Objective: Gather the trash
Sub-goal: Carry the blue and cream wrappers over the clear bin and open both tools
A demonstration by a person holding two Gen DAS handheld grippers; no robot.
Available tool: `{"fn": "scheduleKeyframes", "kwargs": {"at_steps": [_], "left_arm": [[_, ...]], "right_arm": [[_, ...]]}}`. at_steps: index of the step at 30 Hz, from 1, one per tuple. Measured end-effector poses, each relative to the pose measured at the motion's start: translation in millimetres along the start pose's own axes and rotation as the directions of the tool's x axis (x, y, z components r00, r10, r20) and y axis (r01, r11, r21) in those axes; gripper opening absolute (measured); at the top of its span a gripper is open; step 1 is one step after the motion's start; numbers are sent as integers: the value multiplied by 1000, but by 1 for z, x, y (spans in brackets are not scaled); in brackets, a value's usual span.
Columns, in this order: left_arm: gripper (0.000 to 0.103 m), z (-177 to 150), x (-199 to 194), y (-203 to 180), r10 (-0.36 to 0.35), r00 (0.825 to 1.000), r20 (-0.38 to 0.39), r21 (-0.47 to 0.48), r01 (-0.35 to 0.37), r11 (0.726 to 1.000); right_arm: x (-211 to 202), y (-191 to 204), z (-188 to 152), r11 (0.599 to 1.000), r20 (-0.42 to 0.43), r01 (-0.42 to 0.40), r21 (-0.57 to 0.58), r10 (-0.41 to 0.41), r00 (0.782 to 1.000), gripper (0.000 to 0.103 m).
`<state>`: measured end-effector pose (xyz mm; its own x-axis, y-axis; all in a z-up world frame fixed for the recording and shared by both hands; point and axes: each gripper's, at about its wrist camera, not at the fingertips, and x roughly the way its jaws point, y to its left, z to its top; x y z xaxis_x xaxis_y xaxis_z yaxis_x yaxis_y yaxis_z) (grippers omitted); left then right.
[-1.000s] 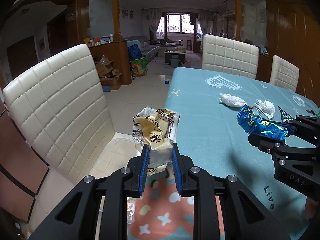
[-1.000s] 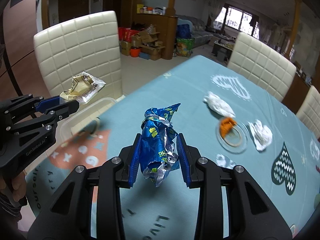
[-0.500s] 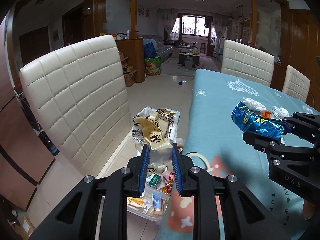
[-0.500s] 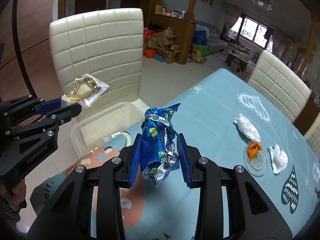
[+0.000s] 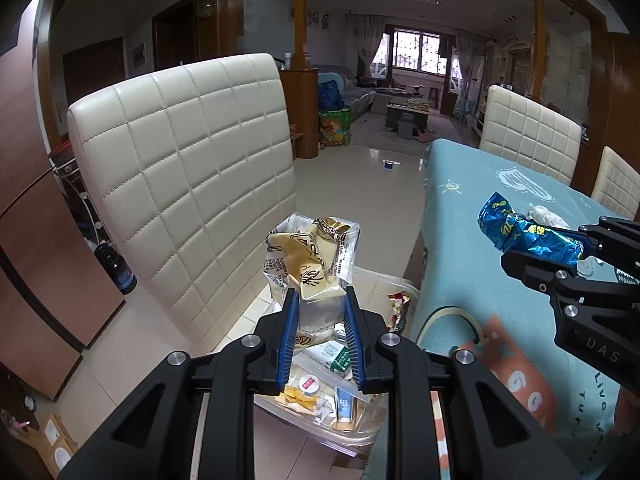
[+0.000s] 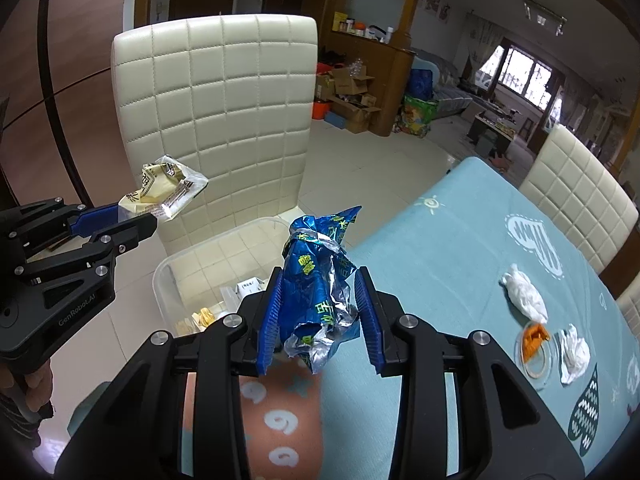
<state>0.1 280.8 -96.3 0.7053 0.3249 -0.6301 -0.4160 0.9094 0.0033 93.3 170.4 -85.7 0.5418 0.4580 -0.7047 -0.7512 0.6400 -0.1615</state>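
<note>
Blue ribbed pads of the left gripper [image 5: 318, 300] are clamped on the lower end of a crumpled cream-and-gold snack wrapper [image 5: 310, 256], which stands up above the fingertips. Directly below it, in the left wrist view, sits a clear plastic bin [image 5: 360, 436] on the tiled floor, beside the table edge and in front of a cream quilted chair [image 5: 184, 168]. The bin holds small packets and scraps of wrapper. The right wrist view confirms the same wrapper [image 6: 166, 188] gripped at the tip of the left gripper [image 6: 138, 216], held in the air in front of the chair back [image 6: 224, 120], up and to the left of the bin [image 6: 200, 268].

Right gripper [image 6: 318, 304] holds a crushed blue foil wrapper [image 6: 316, 284] with yellow print. Its left pad presses on the foil; on the right side the foil bulges toward the pad, contact there is hard to read. The wrapper stays up between the jaws. It hangs over the near corner of the table, next to the bin's rim. In the left wrist view the same blue wrapper [image 5: 520, 234] projects from the right gripper [image 5: 582, 246] above the tablecloth.

Trash left on the teal tablecloth [image 6: 440, 264]: a white crumpled tissue [image 6: 524, 294], a second tissue [image 6: 574, 354], and an orange peel [image 6: 534, 338] lying in a clear round lid [image 6: 532, 366]. The three lie close together, well apart from both grippers.

A hand [image 6: 38, 386] grips the left gripper's handle at the frame's lower left.
</note>
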Motion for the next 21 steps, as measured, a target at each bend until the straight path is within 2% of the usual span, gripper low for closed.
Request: {"fn": "scheduleKeyframes", "kwargs": {"at_steps": [4, 6, 7, 8, 12, 21], "left_arm": [[22, -1, 3, 7, 13, 1000, -8, -13, -13, 1000], [23, -2, 6, 10, 16, 1000, -14, -20, -16, 1000], [23, -2, 7, 11, 16, 1000, -19, -24, -17, 1000], [23, -2, 8, 12, 15, 1000, -23, -26, -16, 1000], [23, -2, 10, 11, 12, 999, -31, -23, -12, 1000], [23, -1, 8, -2, -8, 1000, -27, 5, 8, 1000]], "right_arm": [[5, 5, 6, 1000, 6, -13, -1, 13, 1000, 40], [5, 6, 7, 1000, 19, -3, 2, 3, 1000, 53], [4, 6, 7, 1000, 25, 2, 4, -2, 1000, 65], [3, 5, 8, 1000, 38, 7, 4, -7, 999, 70], [3, 4, 5, 1000, 32, 18, -9, -17, 999, 70], [3, -12, -7, 999, 2, 26, 39, -26, 1000, 72]]}}
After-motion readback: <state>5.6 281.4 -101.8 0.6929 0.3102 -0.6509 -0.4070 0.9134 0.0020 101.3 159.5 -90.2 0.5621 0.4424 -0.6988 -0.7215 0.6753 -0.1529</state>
